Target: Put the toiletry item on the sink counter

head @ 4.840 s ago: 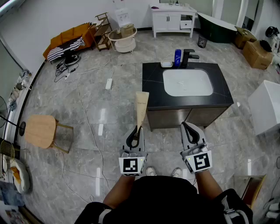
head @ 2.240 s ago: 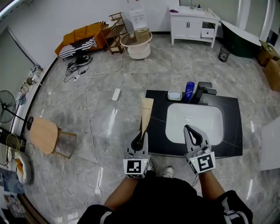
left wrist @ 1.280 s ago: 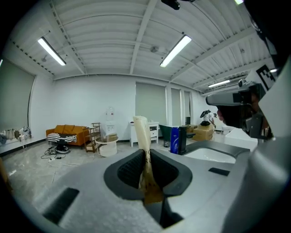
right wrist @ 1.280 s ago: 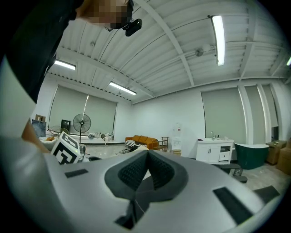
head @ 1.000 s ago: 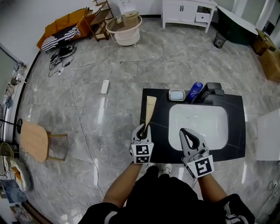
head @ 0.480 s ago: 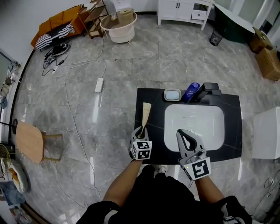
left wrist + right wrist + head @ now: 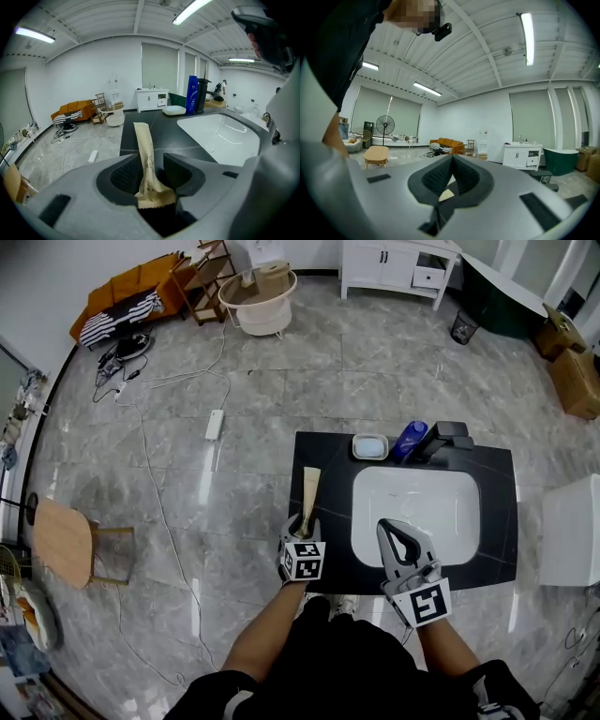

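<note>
The toiletry item is a long beige paper packet (image 7: 309, 489) lying along the left strip of the black sink counter (image 7: 323, 451). In the left gripper view the packet (image 7: 144, 150) runs from between the jaws out over the counter top. My left gripper (image 7: 302, 519) is at the packet's near end. Its jaws are opening, and the ribbed pads (image 7: 125, 174) stand apart from the packet, whose crimped end rests between them. My right gripper (image 7: 390, 527) hovers over the front edge of the white basin (image 7: 417, 512), tips together (image 7: 451, 158), holding nothing.
A blue bottle (image 7: 405, 439), a black faucet (image 7: 446, 438) and a white soap dish (image 7: 369, 446) stand along the counter's back edge. Grey tiled floor surrounds the counter. A wooden stool (image 7: 64, 542) stands far left and a white block (image 7: 570, 529) at the right.
Over the last second the left gripper has brought the packet down onto the counter's left strip. Its jaws now stand apart around the packet. The right gripper has barely moved.
</note>
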The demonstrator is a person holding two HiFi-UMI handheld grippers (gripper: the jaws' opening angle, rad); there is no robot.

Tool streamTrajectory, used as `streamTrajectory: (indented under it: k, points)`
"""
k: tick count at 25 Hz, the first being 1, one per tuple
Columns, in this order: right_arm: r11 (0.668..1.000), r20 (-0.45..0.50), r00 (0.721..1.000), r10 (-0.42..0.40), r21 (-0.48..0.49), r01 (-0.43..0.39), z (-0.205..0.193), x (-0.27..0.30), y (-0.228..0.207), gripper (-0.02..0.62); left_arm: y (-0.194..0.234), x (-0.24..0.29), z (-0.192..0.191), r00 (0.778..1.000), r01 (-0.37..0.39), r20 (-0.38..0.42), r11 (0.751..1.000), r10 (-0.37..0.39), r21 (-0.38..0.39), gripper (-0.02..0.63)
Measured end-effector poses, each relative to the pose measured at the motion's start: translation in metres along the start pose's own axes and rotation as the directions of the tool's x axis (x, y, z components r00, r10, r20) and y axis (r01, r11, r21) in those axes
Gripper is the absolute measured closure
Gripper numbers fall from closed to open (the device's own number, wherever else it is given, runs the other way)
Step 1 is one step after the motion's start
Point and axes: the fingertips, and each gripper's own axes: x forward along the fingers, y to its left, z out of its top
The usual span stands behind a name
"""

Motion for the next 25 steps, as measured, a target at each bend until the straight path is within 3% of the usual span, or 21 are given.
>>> streamTrajectory:
  k: [5, 10, 15, 19, 25]
  points:
    - [1.0, 0.024, 1.0, 0.003, -0.025, -0.002, 0.01, 0.001, 0.005, 0.589, 0.005, -0.033, 0.036, 0.991, -0.023, 0.131, 0.998, 0.016, 0.056, 0.373]
    - [1.0, 0.042, 0.999, 0.0, -0.031, 0.001, 0.015, -0.003, 0.008, 0.589, 0.004, -0.097, 0.105, 0.943, -0.073, 0.332, 0.988, 0.024, 0.137, 0.377]
    - [0.999, 0.076, 0.997, 0.003, -0.046, 0.001, 0.032, -0.006, 0.009, 0.589, 0.001, -0.168, 0.171, 0.87, -0.09, 0.494, 0.984, 0.003, 0.152, 0.428]
    - [0.999, 0.106, 0.994, 0.004, -0.048, 0.001, 0.047, -0.01, 0.012, 0.589, 0.001, -0.209, 0.191, 0.823, -0.091, 0.569, 0.988, 0.005, 0.124, 0.474]
    - [0.997, 0.14, 0.99, -0.01, -0.07, 0.021, 0.058, -0.021, 0.011, 0.589, -0.004, -0.248, 0.205, 0.779, -0.062, 0.627, 0.997, 0.019, 0.047, 0.588]
